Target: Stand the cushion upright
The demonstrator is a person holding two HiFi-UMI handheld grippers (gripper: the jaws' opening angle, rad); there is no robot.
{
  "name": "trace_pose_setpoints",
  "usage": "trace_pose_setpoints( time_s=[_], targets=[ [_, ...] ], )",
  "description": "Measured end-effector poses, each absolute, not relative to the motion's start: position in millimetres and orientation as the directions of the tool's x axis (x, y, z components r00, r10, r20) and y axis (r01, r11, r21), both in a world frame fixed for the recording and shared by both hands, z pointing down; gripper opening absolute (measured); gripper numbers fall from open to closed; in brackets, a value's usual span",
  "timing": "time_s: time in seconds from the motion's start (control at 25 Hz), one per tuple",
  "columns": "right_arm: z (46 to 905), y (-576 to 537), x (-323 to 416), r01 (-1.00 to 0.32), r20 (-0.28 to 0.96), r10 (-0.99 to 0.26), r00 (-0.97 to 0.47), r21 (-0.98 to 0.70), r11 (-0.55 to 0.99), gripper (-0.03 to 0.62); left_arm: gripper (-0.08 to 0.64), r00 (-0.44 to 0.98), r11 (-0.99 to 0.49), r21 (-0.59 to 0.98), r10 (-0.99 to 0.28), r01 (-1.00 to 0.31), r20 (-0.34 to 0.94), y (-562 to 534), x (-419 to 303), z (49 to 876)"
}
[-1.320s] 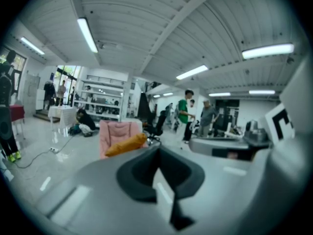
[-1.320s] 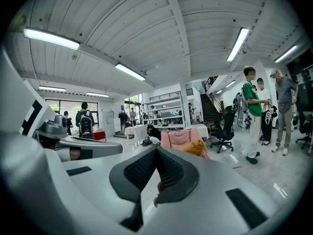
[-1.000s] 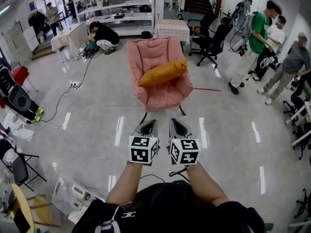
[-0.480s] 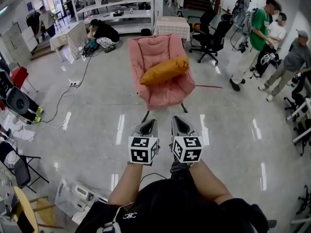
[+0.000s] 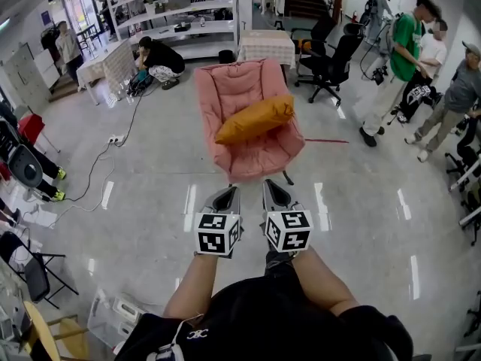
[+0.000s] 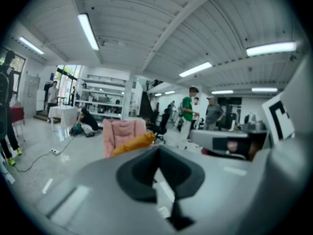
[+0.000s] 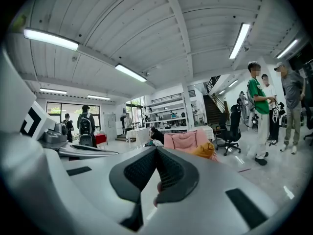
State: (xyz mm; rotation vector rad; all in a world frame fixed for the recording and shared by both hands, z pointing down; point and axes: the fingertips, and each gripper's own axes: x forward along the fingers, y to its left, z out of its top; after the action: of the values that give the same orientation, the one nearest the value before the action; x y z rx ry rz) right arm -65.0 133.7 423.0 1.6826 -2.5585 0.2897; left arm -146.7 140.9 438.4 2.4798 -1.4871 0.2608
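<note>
An orange cushion (image 5: pixel 255 119) lies flat and slantwise across the seat of a pink padded chair (image 5: pixel 233 89), a short way ahead of me on the glossy floor. My left gripper (image 5: pixel 228 194) and right gripper (image 5: pixel 272 188) are held side by side in front of my body. Both point at the chair and stop short of its front edge. Both have their jaws together with nothing between them. In the left gripper view the cushion (image 6: pixel 134 143) shows just above the left gripper (image 6: pixel 157 153). In the right gripper view the cushion (image 7: pixel 205 151) lies right of the right gripper (image 7: pixel 156 153).
Several people stand at the right (image 5: pixel 402 59) near black office chairs (image 5: pixel 331 59). A person crouches (image 5: pixel 161 55) by white shelves (image 5: pixel 180 13) behind the chair. A power strip and cable (image 5: pixel 113 138) lie on the floor at left, and a clear box (image 5: pixel 120 314) at lower left.
The pink chair and cushion have come nearer in the head view as I moved forward. Both grippers kept their side-by-side pose and stayed shut.
</note>
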Motion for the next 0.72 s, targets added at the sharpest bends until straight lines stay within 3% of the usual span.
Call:
trace_pose_setpoints(
  time_s=[0.36, 0.72],
  targets=[
    [424.6, -16.6, -26.0, -0.895, 0.113, -0.889, -0.443, -0.110, 0.432, -0.008, -0.003, 0.437, -0.424, 0.106, -0.860, -0.899, 0.265, -6.6, -107.9, 451.7],
    [444.6, -143.3, 15.6, -0.904, 0.187, -0.887, -0.422, -0.162, 0.395, -0.008, -0.003, 0.427, -0.404, 0.138, -0.850, -0.904, 0.309, -128.4, -80.0, 468.3]
  ],
)
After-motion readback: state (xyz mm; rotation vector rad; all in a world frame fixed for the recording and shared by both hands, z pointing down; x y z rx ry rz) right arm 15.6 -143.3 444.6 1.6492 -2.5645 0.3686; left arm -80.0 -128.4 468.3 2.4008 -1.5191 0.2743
